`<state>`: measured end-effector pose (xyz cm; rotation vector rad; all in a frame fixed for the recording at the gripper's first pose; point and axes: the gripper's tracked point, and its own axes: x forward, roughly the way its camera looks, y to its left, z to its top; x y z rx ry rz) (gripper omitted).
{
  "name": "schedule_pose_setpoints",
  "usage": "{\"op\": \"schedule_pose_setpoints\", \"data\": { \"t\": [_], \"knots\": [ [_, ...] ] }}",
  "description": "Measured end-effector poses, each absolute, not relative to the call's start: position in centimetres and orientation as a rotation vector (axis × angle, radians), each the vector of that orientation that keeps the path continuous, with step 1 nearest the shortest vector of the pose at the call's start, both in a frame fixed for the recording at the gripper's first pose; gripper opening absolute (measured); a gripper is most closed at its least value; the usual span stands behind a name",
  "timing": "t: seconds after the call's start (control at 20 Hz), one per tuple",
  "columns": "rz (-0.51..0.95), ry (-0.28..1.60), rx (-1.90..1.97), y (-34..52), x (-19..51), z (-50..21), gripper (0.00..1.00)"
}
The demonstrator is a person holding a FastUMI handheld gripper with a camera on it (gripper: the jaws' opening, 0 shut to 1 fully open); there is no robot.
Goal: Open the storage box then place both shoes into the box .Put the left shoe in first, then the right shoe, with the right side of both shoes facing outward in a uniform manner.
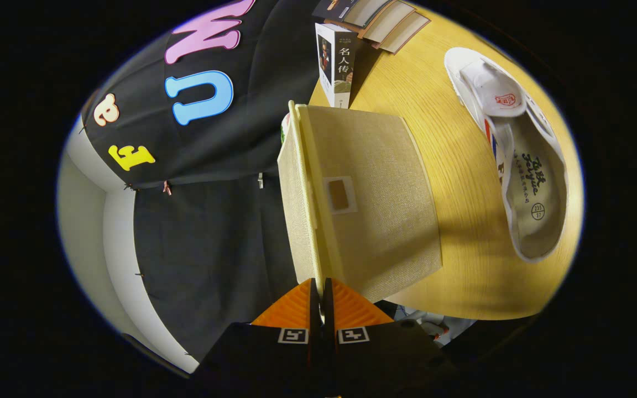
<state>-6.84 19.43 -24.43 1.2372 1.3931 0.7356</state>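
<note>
The wooden table spreads beyond my fingers, the beige storage box just ahead. A white shoe lies well off beside the box. My gripper is nearly closed, fingers pinching the box's lid edge.

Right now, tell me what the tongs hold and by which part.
The tongs are shut on the storage box lid, pinching its thin cream rim at the near edge, both fingers pressed on it.

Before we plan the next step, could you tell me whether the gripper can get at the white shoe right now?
Probably not yet: the gripper is shut on the storage box lid; the white shoe lies unobstructed on the table.
</note>
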Motion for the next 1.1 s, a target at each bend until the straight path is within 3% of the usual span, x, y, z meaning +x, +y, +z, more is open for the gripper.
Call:
{"op": "schedule_pose_setpoints", "data": {
  "t": [0.55,1.1],
  "knots": [
    [0.960,1.246,1.003,29.1,-5.3,-9.5,0.05],
    [1.063,1.284,0.780,46.8,-7.4,-9.5,0.05]
  ]
}}
